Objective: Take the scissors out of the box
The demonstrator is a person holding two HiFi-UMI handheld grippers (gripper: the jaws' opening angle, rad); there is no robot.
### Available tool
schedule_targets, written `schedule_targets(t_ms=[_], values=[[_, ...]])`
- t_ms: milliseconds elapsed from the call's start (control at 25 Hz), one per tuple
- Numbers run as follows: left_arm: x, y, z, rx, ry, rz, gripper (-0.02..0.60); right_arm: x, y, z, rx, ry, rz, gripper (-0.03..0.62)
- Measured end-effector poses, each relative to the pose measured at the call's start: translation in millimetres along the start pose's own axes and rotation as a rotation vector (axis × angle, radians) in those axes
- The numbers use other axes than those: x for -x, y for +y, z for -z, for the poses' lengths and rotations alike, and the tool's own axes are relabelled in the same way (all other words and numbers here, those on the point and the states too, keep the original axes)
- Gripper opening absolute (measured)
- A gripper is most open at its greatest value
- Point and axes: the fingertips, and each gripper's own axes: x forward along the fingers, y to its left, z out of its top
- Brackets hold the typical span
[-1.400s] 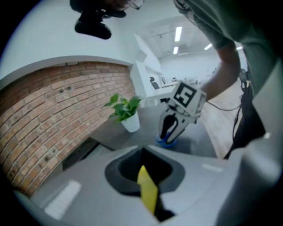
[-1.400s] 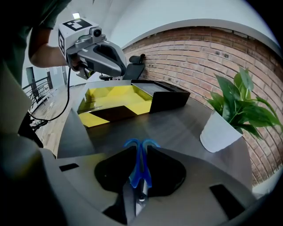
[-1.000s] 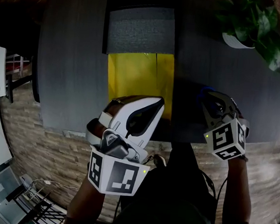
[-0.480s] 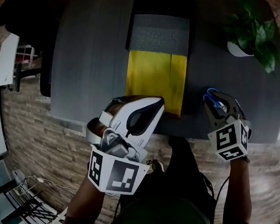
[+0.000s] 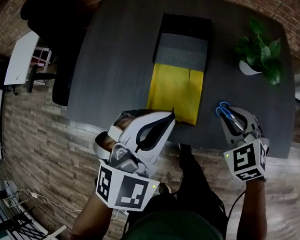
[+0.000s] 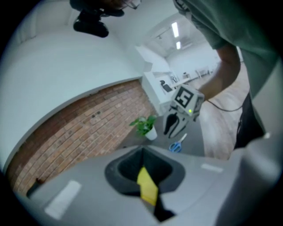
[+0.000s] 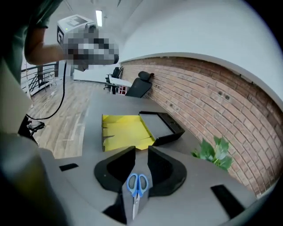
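First, the head view. The left claw (image 5: pixel 168 116) is clenched, its two jaws meeting at a point, with nothing gripped. Its tip hangs over the near edge of the yellow flap (image 5: pixel 176 93). That flap folds out of the black box (image 5: pixel 182 41), which lies further ahead of the claw on the bench (image 5: pixel 118 62). The right claw (image 5: pixel 238 117) is released. The scissors (image 5: pixel 223 108) are outside the box, and their blue handles show just ahead of this claw's tips. A potted plant (image 5: pixel 260 51) stands well ahead of the right claw.

Next, the left gripper view. The jaws stand together except for a narrow slit, through which a strip of the yellow flap shows. Ahead and to the right, the right claw (image 6: pixel 174 128) tilts down over the scissors (image 6: pixel 177 145), which lie flat on the bench. The plant (image 6: pixel 145 127) stands near them.

Last, the right gripper view. The jaws stand apart. The scissors (image 7: pixel 138 185) lie in the gap, handles forward, with bench surface visible on both sides of the blades. The open box (image 7: pixel 161 126) and its flap (image 7: pixel 126 130) lie beyond the tips, and the plant (image 7: pixel 214 152) stands to the right.
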Motion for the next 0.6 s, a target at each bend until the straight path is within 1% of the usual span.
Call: schedule_targets(t_ms=[240, 400, 600], values=[[46, 10, -29, -0.027, -0.027, -0.086, -0.002, 53, 9, -75, 0.046, -0.185, 0.009, 0.043], [84, 10, -46, -0.035, -0.041, -0.147, -0.002, 100, 24, -132, 0.128, -0.3, 0.019, 0.009], [138, 5, -71, -0.059, -0.064, -0.226, -0.002, 158, 54, -184, 0.218, -0.398, 0.041, 0.008]])
